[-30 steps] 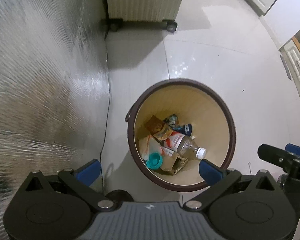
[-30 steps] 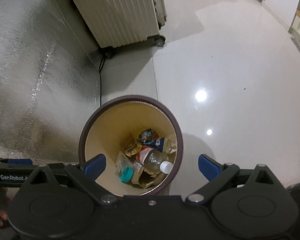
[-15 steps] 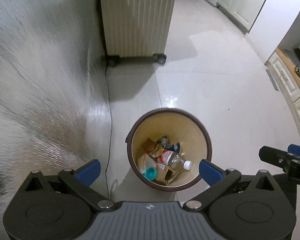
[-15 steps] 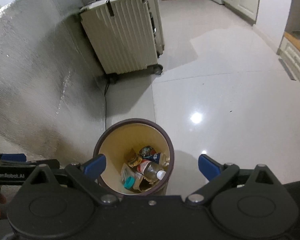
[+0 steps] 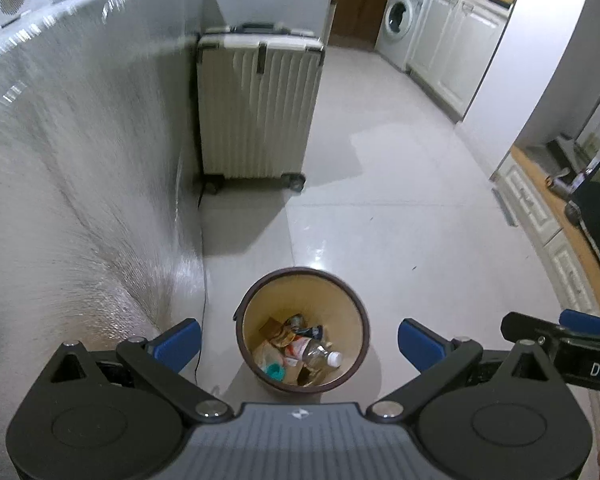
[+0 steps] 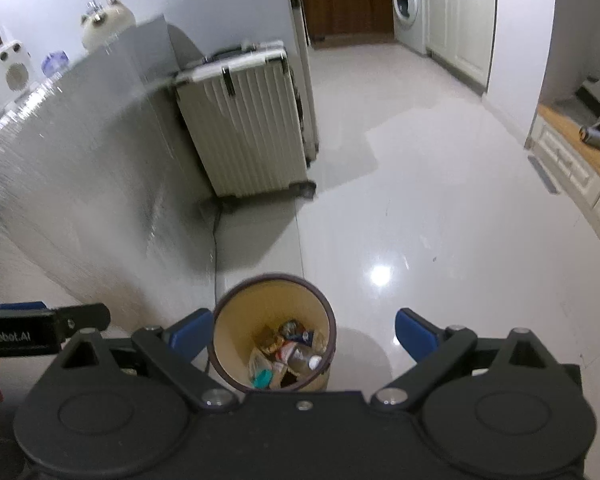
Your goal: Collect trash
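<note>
A round brown bin (image 5: 256, 300) (image 6: 228, 312) with a cream inside stands on the pale floor tiles, low in both views. Inside lie a clear plastic bottle with a white cap (image 5: 320, 356) (image 6: 304, 358), a teal lid (image 5: 275, 371) (image 6: 262, 378), and crumpled wrappers (image 5: 296, 326) (image 6: 290, 328). My left gripper (image 5: 299, 344) is high above the bin, open, with nothing between its blue-tipped fingers (image 5: 178, 338). My right gripper (image 6: 304, 334) hangs beside it, likewise open and empty. Each gripper shows at the other view's edge.
A ribbed cream suitcase (image 5: 260, 108) (image 6: 244, 128) on wheels stands behind the bin. A tall silvery foil panel (image 5: 80, 180) (image 6: 80, 168) runs along the left, with a thin cable at its foot. White cabinets and a washing machine (image 5: 398, 32) (image 6: 408, 8) lie far back.
Both grippers have risen well away from the bin and tilted up, so the bin looks much smaller and the suitcase and room beyond have come into view. Both stay open.
</note>
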`<state>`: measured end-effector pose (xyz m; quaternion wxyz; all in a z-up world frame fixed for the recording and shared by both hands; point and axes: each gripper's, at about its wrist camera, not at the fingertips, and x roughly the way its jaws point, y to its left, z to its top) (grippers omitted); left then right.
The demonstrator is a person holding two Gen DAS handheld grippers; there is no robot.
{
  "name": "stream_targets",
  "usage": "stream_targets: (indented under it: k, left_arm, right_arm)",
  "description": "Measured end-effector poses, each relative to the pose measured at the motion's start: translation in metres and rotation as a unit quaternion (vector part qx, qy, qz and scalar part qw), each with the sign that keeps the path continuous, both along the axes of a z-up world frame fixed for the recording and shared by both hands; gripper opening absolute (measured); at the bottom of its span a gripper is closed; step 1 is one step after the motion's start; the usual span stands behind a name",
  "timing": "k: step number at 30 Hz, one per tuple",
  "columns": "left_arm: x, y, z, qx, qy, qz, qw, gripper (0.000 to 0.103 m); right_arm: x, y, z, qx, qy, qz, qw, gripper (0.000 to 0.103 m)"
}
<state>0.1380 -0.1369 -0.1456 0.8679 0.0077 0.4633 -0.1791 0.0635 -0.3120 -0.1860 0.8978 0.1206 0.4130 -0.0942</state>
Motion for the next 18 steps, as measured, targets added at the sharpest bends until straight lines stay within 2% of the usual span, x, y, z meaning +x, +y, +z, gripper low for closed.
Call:
stream_targets:
  k: [10, 18]
  left_arm:
    - [-0.047, 0.030, 0.065, -0.013, -0.063, 0.002, 0.9979, 0.103]
    - [-0.079, 0.058, 0.104, -0.029, -0.103, 0.012, 0.9942, 0.103]
  right_arm:
    - [-0.039, 0.024, 0.060, -0.028, -0.050, 0.005, 0.998, 0.099]
    - [-0.070, 0.046, 0.098, -0.041, -0.080, 0.014, 0.996, 0.100]
